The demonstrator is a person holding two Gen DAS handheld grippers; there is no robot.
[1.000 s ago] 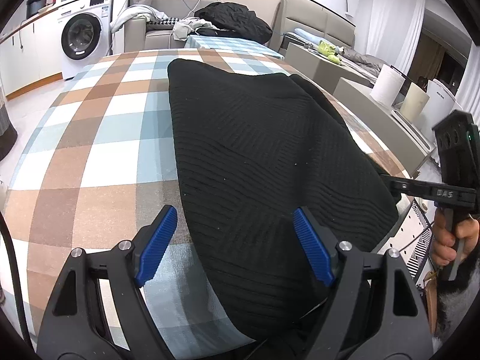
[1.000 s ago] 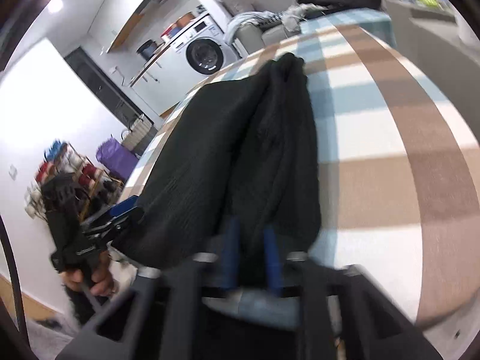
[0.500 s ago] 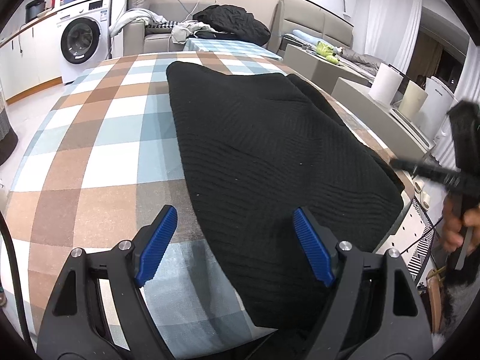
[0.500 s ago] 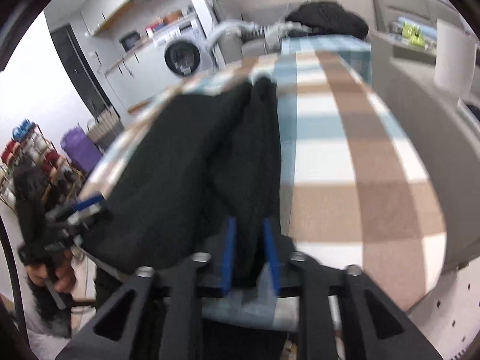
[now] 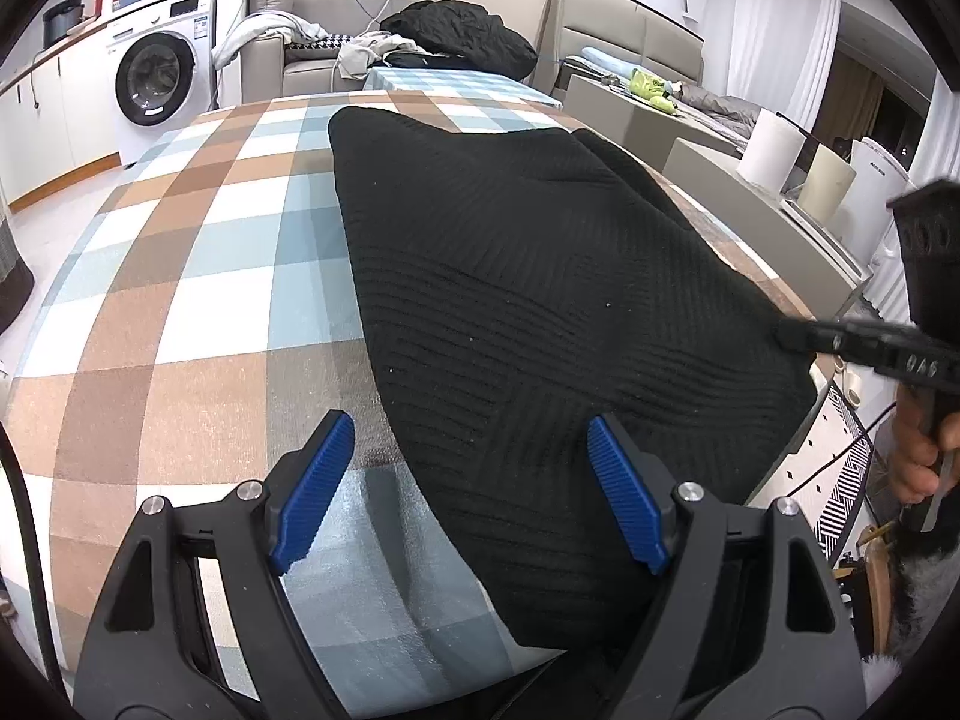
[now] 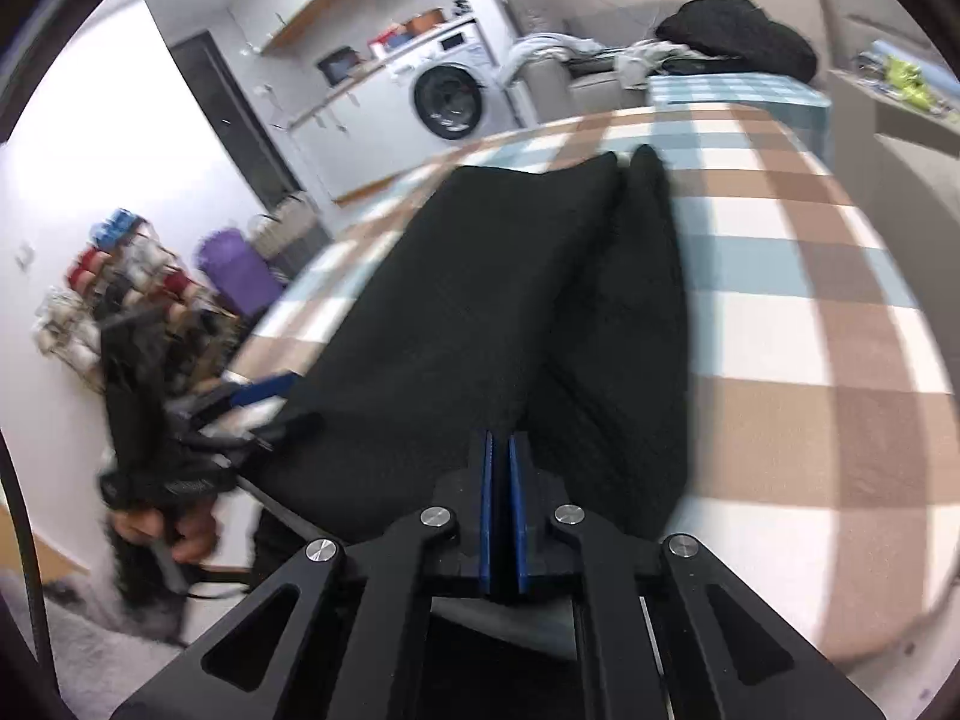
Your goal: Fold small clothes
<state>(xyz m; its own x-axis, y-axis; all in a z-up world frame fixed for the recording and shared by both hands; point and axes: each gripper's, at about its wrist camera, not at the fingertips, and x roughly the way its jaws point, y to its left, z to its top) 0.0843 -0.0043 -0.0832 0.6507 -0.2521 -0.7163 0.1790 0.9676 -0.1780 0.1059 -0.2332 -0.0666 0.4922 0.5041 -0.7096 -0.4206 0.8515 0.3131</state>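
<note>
A black ribbed knit garment [image 5: 540, 300] lies folded lengthwise on the checked tablecloth [image 5: 198, 276]. My left gripper [image 5: 468, 480] is open, its blue pads over the garment's near edge, holding nothing. My right gripper [image 6: 503, 468] is shut on the garment's [image 6: 480, 312] near edge at the table's front. It also shows in the left wrist view [image 5: 804, 339], pinching the garment's right corner. The left gripper shows blurred in the right wrist view [image 6: 264, 402].
A washing machine [image 5: 162, 84] stands at the back left. A sofa with piled clothes [image 5: 456, 42] lies behind the table. Paper rolls [image 5: 774, 150] stand on a ledge at the right. The table's front and right edges are close.
The right gripper has swung and drawn the garment's near right corner along; the garment has shifted slightly on the cloth. The left gripper stays open in place.
</note>
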